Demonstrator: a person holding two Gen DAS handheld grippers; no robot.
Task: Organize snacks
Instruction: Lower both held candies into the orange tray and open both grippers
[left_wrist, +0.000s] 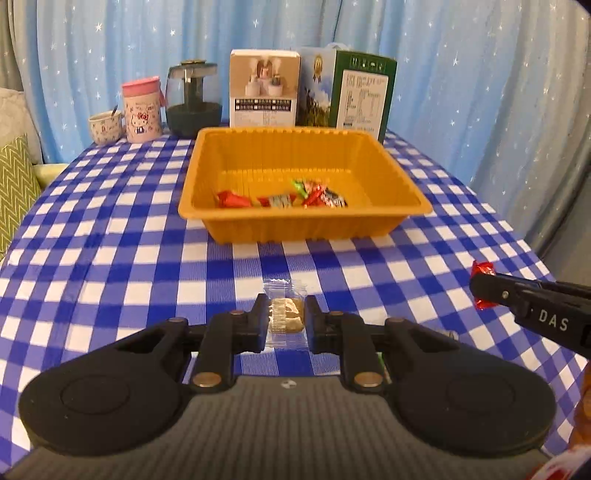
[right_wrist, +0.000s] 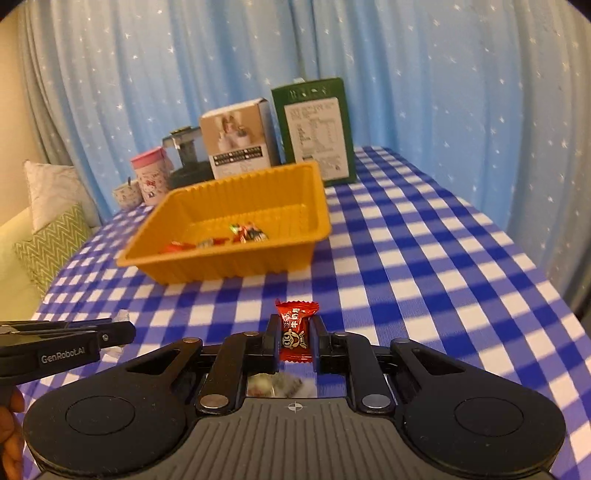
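Now: clear-wrapped biscuit (left_wrist: 286, 317) between left fingers (left_wrist: 258, 325).

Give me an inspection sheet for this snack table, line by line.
Surface: blue-and-white checked tablecloth, flat.
Job's things: orange ribbed plastic tray holding several wrapped candies.
Clutter: pink cartoon cup, small mug, dark glass jar, white box, green box along the far edge.
Grippers: left gripper shut on clear-wrapped biscuit packet; right gripper shut on red foil candy.
Cables: nothing seen.
Surroundings: blue star-print curtain, green zigzag cushion.
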